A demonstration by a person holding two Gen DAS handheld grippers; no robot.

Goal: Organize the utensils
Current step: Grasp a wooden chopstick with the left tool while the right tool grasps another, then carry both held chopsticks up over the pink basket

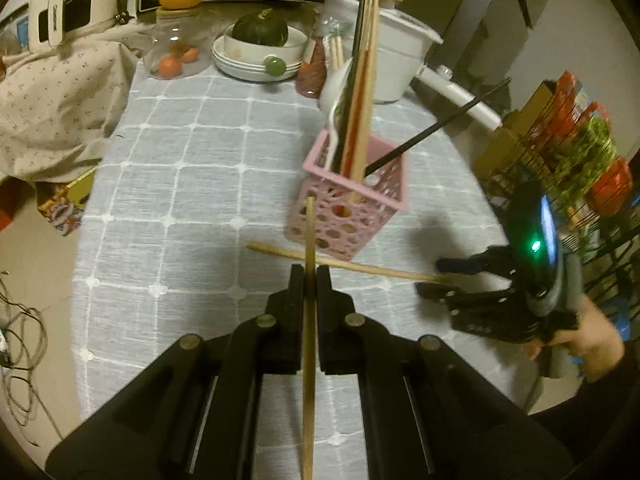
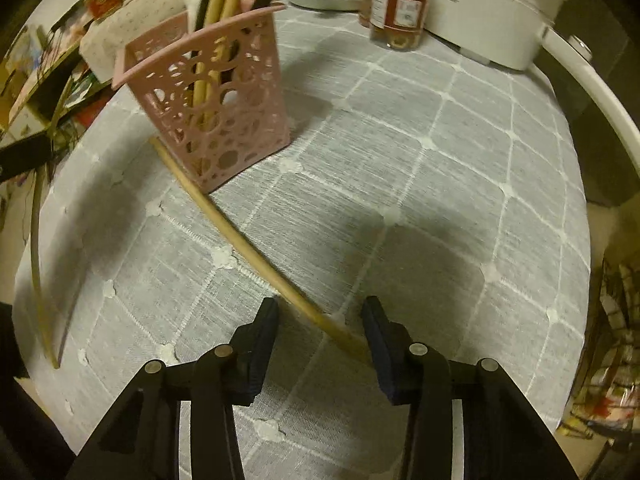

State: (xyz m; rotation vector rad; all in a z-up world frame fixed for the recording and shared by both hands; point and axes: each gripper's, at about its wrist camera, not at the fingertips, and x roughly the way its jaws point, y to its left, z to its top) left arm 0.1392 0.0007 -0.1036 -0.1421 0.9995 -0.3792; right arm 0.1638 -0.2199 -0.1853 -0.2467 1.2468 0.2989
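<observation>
Two grippers: left gripper (image 1: 310, 276) clamps a chopstick (image 1: 308, 360); right gripper (image 2: 320, 320), spread wide, straddles another chopstick (image 2: 248, 244) beside the holder (image 2: 216, 92).

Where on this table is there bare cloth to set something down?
Bare checked tablecloth lies left of the pink utensil holder, below the stacked plates. More lies right of the holder, short of the white pot. The far edge is crowded; a loose chopstick crosses the near middle.

Close wrist views sharing pink holder (image 1: 352, 200).
</observation>
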